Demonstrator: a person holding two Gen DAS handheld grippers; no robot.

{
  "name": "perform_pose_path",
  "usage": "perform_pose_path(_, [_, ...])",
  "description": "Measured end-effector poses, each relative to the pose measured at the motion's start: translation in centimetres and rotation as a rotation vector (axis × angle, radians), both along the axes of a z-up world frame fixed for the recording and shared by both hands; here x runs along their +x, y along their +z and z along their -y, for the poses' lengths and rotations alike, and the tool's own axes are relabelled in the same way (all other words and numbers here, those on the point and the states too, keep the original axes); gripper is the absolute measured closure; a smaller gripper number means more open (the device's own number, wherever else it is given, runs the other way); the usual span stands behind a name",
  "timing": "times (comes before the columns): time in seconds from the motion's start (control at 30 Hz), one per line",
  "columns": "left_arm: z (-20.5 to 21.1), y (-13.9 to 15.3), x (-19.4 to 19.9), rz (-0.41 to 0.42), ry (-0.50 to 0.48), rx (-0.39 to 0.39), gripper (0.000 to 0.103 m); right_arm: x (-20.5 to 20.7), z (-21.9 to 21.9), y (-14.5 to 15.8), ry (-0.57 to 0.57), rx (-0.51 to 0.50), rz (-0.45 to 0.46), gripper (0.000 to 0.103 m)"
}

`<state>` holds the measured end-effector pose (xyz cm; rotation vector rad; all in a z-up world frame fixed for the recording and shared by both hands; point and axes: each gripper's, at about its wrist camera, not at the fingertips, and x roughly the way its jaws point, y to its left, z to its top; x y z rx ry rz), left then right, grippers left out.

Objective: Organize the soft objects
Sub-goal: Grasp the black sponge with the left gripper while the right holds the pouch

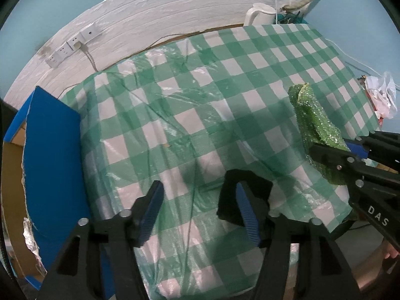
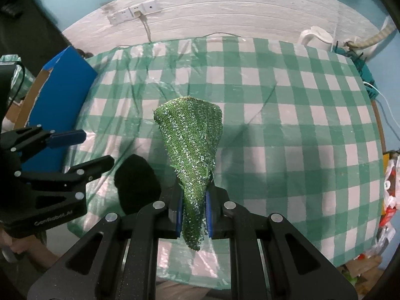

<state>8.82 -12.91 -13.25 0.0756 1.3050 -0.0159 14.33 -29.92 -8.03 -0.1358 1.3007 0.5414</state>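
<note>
My right gripper [image 2: 193,212] is shut on a green sequined cloth [image 2: 192,145] and holds it above the green-and-white checked table [image 2: 287,130]; the cloth sticks out forward past the fingers. It also shows in the left wrist view [image 1: 315,125], held by the right gripper [image 1: 332,150] at the right. My left gripper [image 1: 200,212] is open and empty over the table's near edge. A black soft piece [image 1: 227,200] lies on the table right by its right finger [image 1: 247,215]; in the right wrist view this black piece [image 2: 136,182] lies beside the left gripper [image 2: 82,147].
A blue cardboard box [image 1: 52,160] stands at the table's left edge, also in the right wrist view [image 2: 67,87]. A white kettle [image 1: 260,12] stands at the far right corner. Wall sockets [image 1: 72,43] and a cable sit behind. Bags and clutter [image 2: 390,200] lie right of the table.
</note>
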Motion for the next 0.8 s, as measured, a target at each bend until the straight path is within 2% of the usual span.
perform_pose_path(0.27, [1.5,-1.0,-0.2,-0.020,-0.025,-0.027,0.038,0.4,1.1,-0.4,-0.022,-0.027,0.007,0.090])
perform_pose_path(0.4, [2.1,-1.7,-0.3,-0.036,-0.026,-0.044,0.030,0.5,1.3,-0.7,-0.023,-0.041,0.011,0.090])
perform_pose_path(0.8, [3.3,-3.9,0.1,-0.079,-0.032,-0.065,0.030,0.9,1.7,-1.6,-0.026,-0.065,0.003,0.090])
